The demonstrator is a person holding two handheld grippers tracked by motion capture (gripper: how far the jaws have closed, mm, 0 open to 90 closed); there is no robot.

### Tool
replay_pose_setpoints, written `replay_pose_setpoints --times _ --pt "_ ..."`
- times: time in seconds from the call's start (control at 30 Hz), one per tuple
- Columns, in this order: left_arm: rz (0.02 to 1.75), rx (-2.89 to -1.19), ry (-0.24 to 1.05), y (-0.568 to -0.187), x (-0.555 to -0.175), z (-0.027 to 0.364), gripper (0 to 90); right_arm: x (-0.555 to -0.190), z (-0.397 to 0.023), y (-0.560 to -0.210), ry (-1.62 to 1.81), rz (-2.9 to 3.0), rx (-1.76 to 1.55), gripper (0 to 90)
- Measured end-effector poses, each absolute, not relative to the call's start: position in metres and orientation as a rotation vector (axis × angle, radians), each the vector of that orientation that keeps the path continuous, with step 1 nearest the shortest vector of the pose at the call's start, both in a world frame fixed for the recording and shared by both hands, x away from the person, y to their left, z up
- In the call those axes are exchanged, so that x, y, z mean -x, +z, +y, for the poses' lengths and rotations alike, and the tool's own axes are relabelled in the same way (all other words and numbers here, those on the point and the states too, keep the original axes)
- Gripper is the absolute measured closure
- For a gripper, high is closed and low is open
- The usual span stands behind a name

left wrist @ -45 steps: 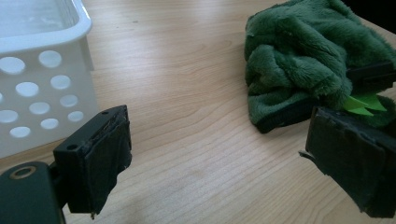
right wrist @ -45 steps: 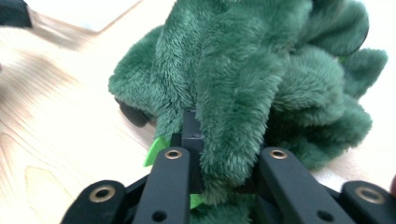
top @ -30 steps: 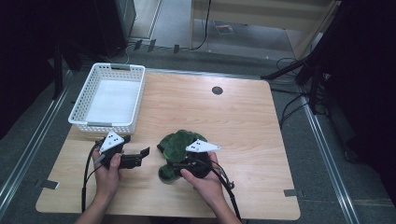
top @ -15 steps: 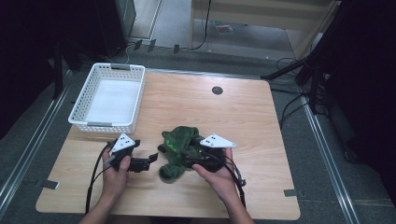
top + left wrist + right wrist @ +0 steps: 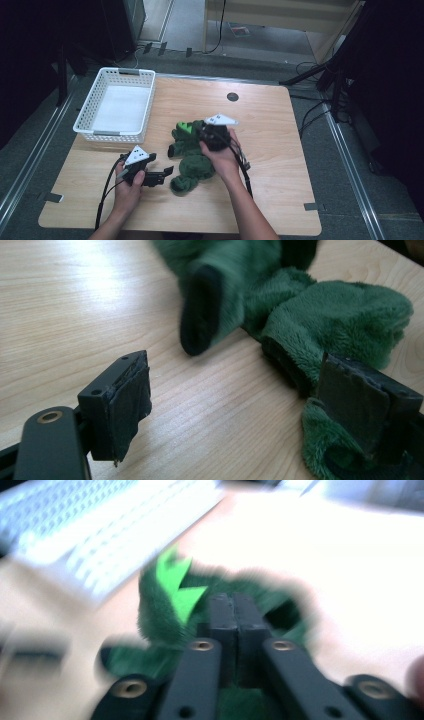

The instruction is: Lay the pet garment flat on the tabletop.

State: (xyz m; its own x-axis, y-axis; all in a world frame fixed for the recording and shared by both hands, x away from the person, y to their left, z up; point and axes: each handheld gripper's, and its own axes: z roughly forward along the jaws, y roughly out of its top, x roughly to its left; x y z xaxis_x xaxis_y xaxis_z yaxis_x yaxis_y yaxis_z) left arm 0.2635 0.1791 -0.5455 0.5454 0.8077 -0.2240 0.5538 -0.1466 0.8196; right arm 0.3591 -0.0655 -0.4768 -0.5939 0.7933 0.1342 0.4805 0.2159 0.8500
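Wooden surface (image 5: pixel 280 150) centre: right tool (image 5: pixel 202 134) has just closed, clamping green plush toy (image 5: pixel 192 162); left tool (image 5: pixel 167 172) stands apart beside it.

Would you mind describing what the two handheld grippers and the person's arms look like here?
Both grippers, left gripper and right gripper, are black, each topped by a pale grey three-cornered plate bearing small dark marks. The jaws are flat black bars with brass-coloured rivets, ending in blocky dark pads. A black cable trails from each. The forearms are bare, with no sleeves.
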Motion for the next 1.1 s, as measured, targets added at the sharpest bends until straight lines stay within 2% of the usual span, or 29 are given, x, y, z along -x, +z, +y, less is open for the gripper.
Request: replay_pose_setpoints --times 0.07,0.13,0.2,0.3,0.53,0.7,0.77,0.9,0.93,0.97,1.0,1.07,1.1 --pt "1.122 -1.833 0.333 -0.546 -0.263 0.179 14.7 -0.377 -0.074 -0.465 1.427 2.038 -1.280 63.2" --pt "1.128 -1.836 0.334 -0.546 -0.263 0.180 14.7 -0.382 -0.082 -0.461 1.461 2.030 -1.307 54.9" --pt "1.136 -1.833 0.332 -0.547 -0.264 0.179 14.8 -0.379 -0.088 -0.467 1.430 2.106 -1.303 51.1" --pt "1.132 -1.846 0.338 -0.547 -0.265 0.177 15.0 -0.366 -0.091 -0.487 1.298 2.228 -1.257 48.7" --pt "1.164 -1.811 0.344 -0.539 -0.272 0.176 15.0 -0.325 -0.088 -0.521 1.210 2.439 -1.121 49.5" --pt "1.201 -1.782 0.366 -0.527 -0.284 0.170 15.0 -0.336 -0.091 -0.507 1.234 2.352 -1.114 51.4" --pt "1.287 -1.728 0.376 -0.523 -0.301 0.163 20.2 -0.363 -0.092 -0.493 1.303 2.257 -1.175 54.6" --pt "1.355 -1.703 0.351 -0.528 -0.318 0.157 33.9 -0.395 -0.088 -0.510 1.213 2.322 -1.277 59.2" --pt "1.371 -1.707 0.345 -0.531 -0.323 0.154 33.9 -0.395 -0.088 -0.510 1.213 2.322 -1.277 59.2" --pt "1.389 -1.745 0.342 -0.538 -0.329 0.150 40.9 -0.398 -0.086 -0.526 1.137 2.373 -1.282 62.9" --pt "1.389 -1.745 0.342 -0.538 -0.329 0.150 43.7 -0.398 -0.086 -0.526 1.137 2.373 -1.282 62.9" --pt "1.407 -1.793 0.353 -0.545 -0.333 0.146 54.7 -0.390 -0.087 -0.538 1.110 2.379 -1.265 73.4" --pt "1.383 -1.817 0.326 -0.549 -0.334 0.146 64.3 -0.387 -0.089 -0.539 1.127 2.377 -1.265 79.4"
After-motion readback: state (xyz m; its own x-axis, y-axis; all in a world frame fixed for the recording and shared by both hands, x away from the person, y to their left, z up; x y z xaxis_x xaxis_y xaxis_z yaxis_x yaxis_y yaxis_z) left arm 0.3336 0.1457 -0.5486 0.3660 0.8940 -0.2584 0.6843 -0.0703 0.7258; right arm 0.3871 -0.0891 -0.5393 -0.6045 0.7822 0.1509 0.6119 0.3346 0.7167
